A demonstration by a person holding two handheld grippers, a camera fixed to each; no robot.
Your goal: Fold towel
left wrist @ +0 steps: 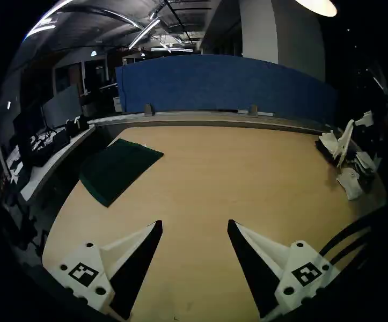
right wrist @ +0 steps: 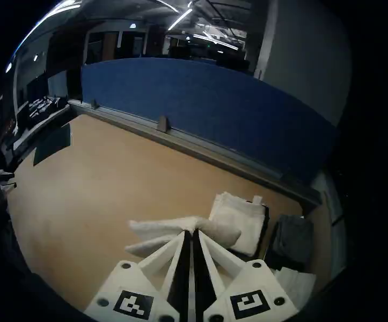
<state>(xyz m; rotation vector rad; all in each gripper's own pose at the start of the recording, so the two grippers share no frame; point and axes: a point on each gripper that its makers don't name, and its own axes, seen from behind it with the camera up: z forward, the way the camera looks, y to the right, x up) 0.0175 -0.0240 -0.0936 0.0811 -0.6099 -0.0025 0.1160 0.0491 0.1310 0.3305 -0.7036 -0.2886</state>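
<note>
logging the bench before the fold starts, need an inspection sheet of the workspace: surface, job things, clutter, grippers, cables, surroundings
surface: wooden desk, light and flat.
job's things: white towel pinched in the right gripper; folded white stack just behind it.
clutter: dark green cloth lying flat near the desk's far left edge; grey cloth beside the white stack.
grippers: left gripper open, over bare wood; right gripper shut on the white towel.
cables: dark cables beside the left gripper.
surroundings: blue partition along the desk's back edge; monitors on the next desk; dim office.
</note>
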